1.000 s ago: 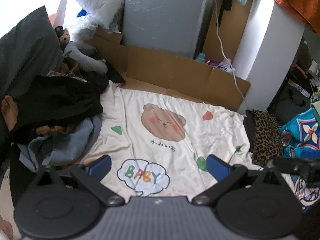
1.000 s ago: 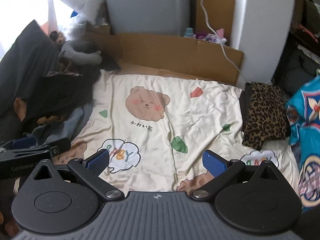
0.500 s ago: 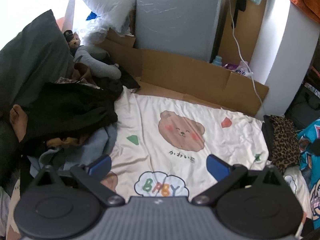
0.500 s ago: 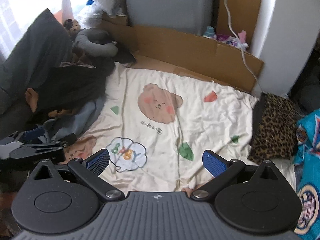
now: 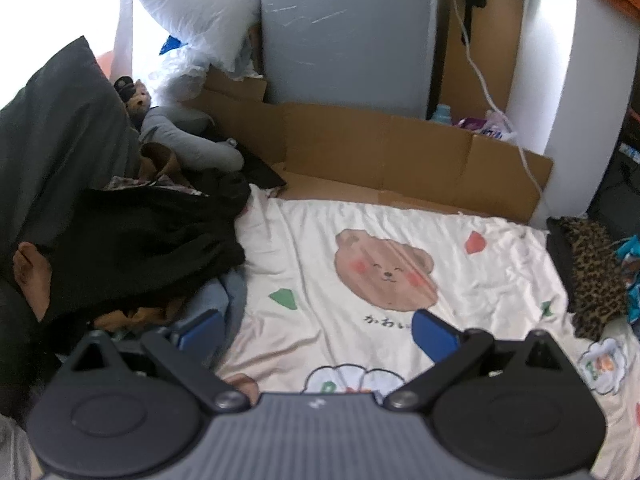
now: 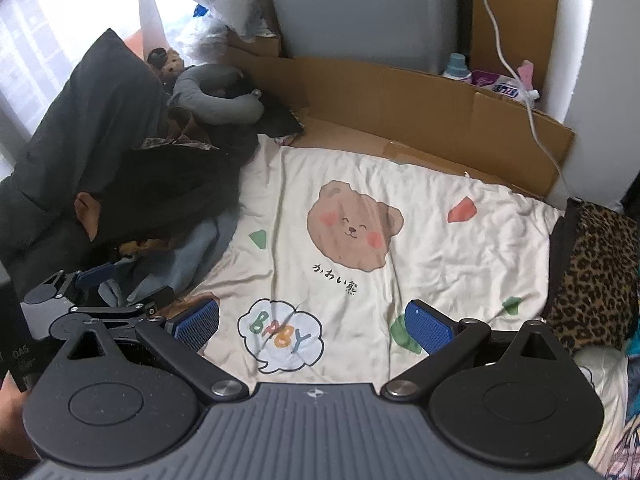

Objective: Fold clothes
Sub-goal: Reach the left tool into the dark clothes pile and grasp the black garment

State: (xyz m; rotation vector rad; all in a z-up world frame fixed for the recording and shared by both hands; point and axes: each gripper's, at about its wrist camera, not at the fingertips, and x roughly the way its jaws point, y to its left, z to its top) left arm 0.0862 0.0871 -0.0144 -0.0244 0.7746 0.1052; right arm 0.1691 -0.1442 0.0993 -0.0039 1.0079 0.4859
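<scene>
We hold both grippers above a cream bedsheet [image 6: 440, 240] printed with a brown bear face [image 6: 352, 228] and a "BABY" cloud [image 6: 280, 336]. Our left gripper [image 5: 316, 330] is released, its blue pads [image 5: 434, 334] wide apart with nothing between them; in the right wrist view it [image 6: 120, 290] shows at the lower left of the frame, over the near edge of the clothes. Our right gripper [image 6: 314, 326] is likewise released, its blue pads [image 6: 426, 330] spread on either side of the cloud print, gripping nothing.

The clothes to fold lie in a heap [image 5: 152, 240] at the left of the frame: a black garment on top, a light blue one [image 5: 216, 296] below it at the sheet's edge, and a bit of brown fabric between. At the right edge of the sheet lies a leopard-print garment [image 6: 596, 276], separate from the heap.

Behind the sheet, across the upper part of the frame, stands a cardboard wall [image 5: 400, 152]. A grey neck pillow [image 6: 216, 96] and a small plush toy [image 6: 168, 60] sit at the upper left, beside a dark pillow [image 5: 52, 128].
</scene>
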